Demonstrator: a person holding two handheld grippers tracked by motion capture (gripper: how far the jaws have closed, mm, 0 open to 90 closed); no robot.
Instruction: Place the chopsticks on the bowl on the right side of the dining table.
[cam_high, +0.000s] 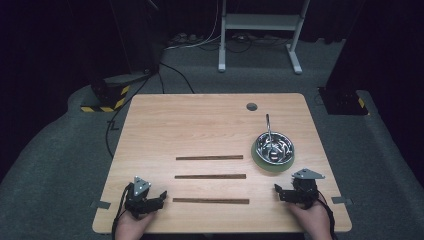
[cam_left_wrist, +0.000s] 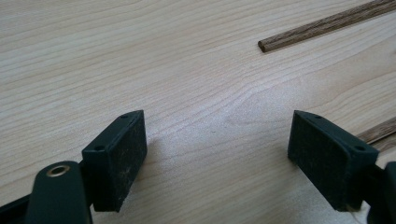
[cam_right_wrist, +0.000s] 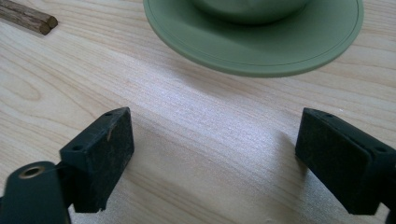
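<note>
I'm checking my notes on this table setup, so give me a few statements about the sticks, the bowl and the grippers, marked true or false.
1. Three wooden sticks lie parallel on the table. True.
2. The metal bowl sits on a green plate. True.
3. The left gripper holds a stick. False: its jaws are open and empty.
4. The bowl is at the table's left side. False: it is at the right, near the right gripper.
</note>
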